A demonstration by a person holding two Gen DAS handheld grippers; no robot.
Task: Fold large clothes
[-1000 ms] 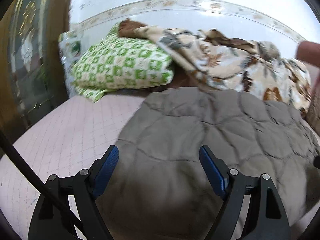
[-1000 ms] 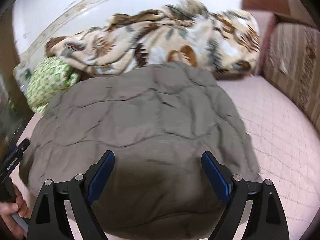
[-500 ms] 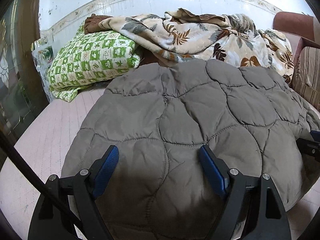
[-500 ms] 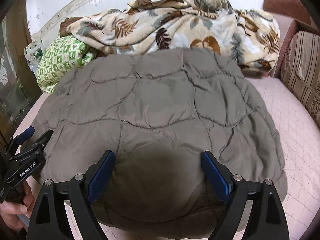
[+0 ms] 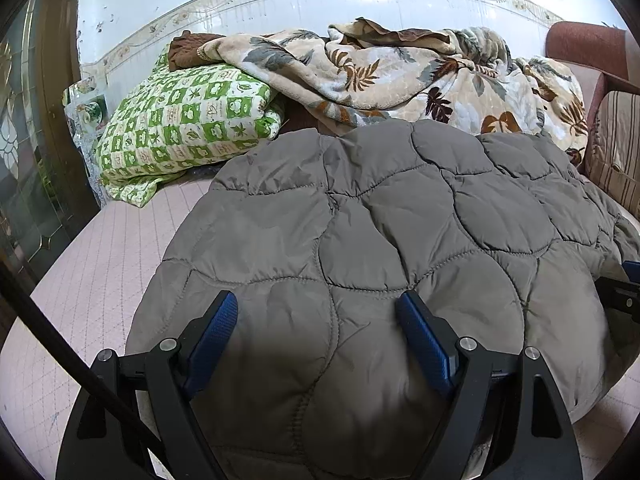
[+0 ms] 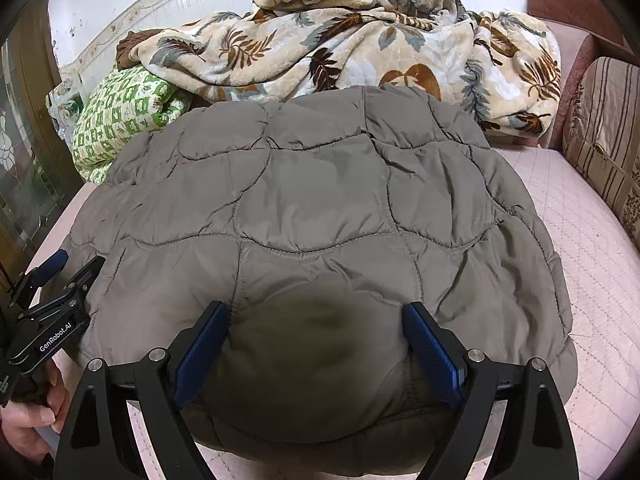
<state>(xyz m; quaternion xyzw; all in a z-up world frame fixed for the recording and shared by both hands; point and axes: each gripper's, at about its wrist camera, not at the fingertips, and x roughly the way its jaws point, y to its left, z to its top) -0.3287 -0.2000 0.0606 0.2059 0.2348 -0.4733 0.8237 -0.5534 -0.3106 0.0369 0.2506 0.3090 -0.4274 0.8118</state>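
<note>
A grey quilted padded jacket point(image 5: 400, 232) lies in a folded heap on the pink bed point(image 5: 100, 264); it also fills the right wrist view point(image 6: 320, 216). My left gripper point(image 5: 316, 340) is open and empty, its blue pads just above the jacket's near left part. My right gripper point(image 6: 316, 344) is open and empty over the jacket's near edge. The left gripper shows at the left edge of the right wrist view point(image 6: 52, 292), beside the jacket. A bit of the right gripper shows at the right edge of the left wrist view point(image 5: 624, 288).
A leaf-patterned blanket point(image 5: 400, 76) is heaped against the back wall, also in the right wrist view point(image 6: 340, 40). A green checked pillow point(image 5: 184, 128) lies back left. A striped cushion point(image 6: 604, 132) and a sofa arm are on the right. A glass door point(image 5: 24, 152) stands left.
Both grippers have drawn back and steadied, bringing the whole jacket into view. Both stay open. The jacket lies still.
</note>
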